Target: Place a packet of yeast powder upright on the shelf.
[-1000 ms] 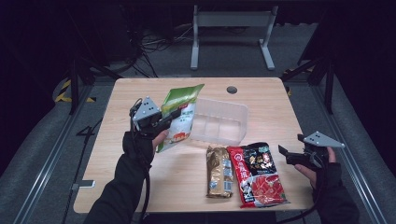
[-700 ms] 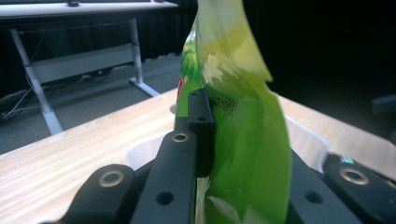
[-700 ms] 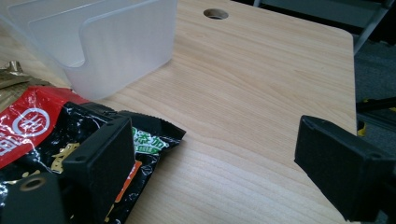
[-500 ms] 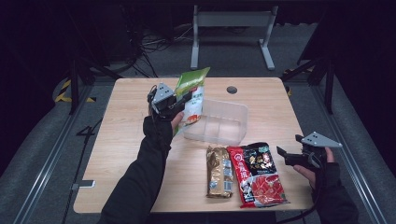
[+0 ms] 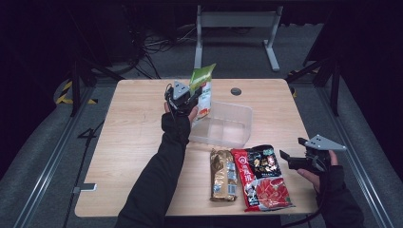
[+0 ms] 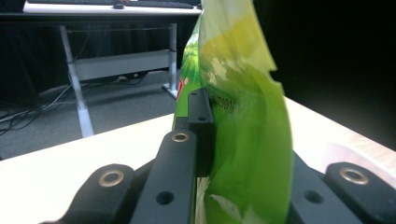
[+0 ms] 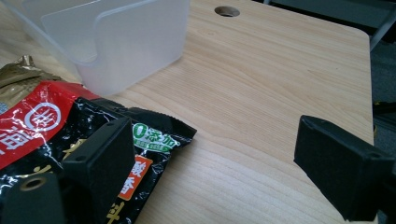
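Lifted higher and carried farther across the desk since the earlier frames, the left gripper [image 5: 186, 100] now holds the green snack bag [image 5: 202, 90] upright just beside the near-left corner of the clear plastic bin [image 5: 227, 124]. Its jaws are clamped on the bag's lower half, as the left gripper view shows: black pads pressing the crinkled green film [image 6: 243, 140] from both sides, the sealed top edge standing free above them.

Just beyond the gripper and to its right, the bin sits open and seemingly empty on the pale wooden desk [image 5: 128, 142]. Well apart, at the desk's near right edge, the right gripper [image 5: 291, 161] rests where it was, jaws spread wide and holding nothing, pointing toward the red-and-black packet [image 5: 261, 178]. A gold packet [image 5: 223, 175] lies touching that packet's far side from the right gripper.

The step in hand looks like placing the green bag into the bin. Done well, the bag would travel fully over the rim before descending, so its hanging bottom does not catch the wall and tip the light container. Lowering until the bag is supported, then opening, should keep it from toppling out.
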